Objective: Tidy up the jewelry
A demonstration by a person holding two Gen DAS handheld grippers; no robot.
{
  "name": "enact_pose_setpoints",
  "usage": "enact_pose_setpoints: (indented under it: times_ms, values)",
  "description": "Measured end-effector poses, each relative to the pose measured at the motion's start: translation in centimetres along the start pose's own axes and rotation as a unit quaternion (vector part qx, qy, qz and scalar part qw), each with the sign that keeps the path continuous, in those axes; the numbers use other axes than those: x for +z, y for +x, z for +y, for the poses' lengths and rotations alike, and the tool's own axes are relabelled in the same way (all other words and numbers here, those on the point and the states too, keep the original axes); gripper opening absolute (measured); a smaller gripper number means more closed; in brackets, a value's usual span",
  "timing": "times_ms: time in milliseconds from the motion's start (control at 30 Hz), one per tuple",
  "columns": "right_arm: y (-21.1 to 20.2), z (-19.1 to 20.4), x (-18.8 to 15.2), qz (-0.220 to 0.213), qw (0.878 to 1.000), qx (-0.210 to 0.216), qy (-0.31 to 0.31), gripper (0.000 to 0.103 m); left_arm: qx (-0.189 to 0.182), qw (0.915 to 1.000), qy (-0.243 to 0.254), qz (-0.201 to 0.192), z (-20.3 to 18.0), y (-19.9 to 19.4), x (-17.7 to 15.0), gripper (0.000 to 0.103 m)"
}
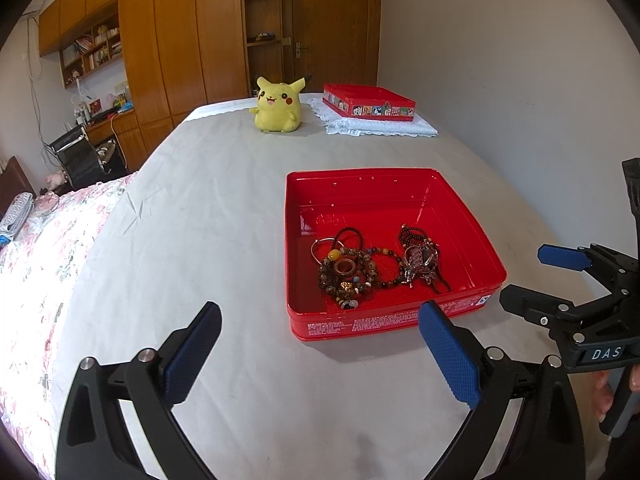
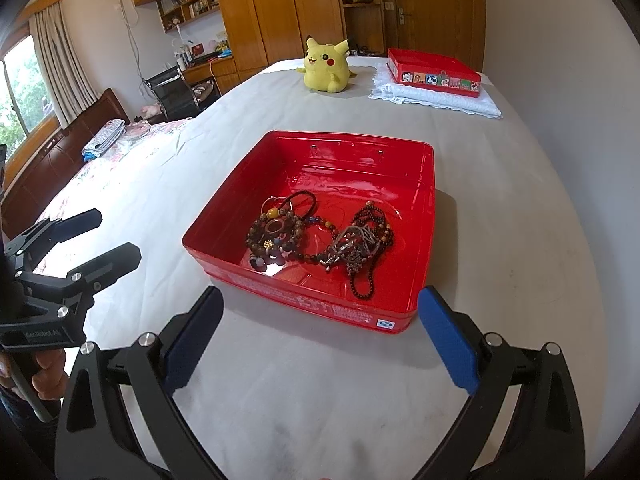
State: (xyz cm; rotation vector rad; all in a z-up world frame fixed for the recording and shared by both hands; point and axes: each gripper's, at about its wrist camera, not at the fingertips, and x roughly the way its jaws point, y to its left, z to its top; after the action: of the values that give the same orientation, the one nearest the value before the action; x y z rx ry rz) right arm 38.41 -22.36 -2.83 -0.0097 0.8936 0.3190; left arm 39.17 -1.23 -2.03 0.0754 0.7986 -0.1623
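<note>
Hovering just short of the near wall of a red tin (image 1: 394, 322), the left tongs (image 1: 320, 350) stand wide with nothing between their blue pads (image 1: 450, 354). The right tongs (image 2: 320, 344) hang the same way, spread wide and holding nothing, over the pale sheet (image 2: 280, 380) in front of the tin's near corner. Each pair shows at the edge of the other's view, gripped by a hand, both at about the same height and well apart from each other. The tin sits open on the bed (image 1: 200, 240), and all the jewelry lies in its near half. On the left side of the tin is a heap of brown bead bracelets (image 1: 344, 272) with a wooden ring (image 1: 345, 267) and a yellow bead on top, a thin metal hoop and a dark cord loop just behind. On the right side is a tangle of dark bead strands (image 1: 420, 256) wound with silvery chain. A line of mixed beads joins the two heaps. Farther up the bed sits a yellow plush toy (image 1: 276, 104), and beside it a second red tin (image 1: 368, 102) with cartoon pictures along its side rests on a folded white cloth (image 1: 380, 126). Wooden wardrobes (image 1: 172, 40) stand behind.
</note>
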Motion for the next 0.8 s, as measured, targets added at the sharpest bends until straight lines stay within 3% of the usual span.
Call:
enact_pose_setpoints:
  times_ms: [800]
  values:
    - [-0.2,0.04,-0.15,0.0,1.0,0.001,0.001,0.097,0.0,1.0,0.001,0.001,0.04,-0.21,0.0,0.099]
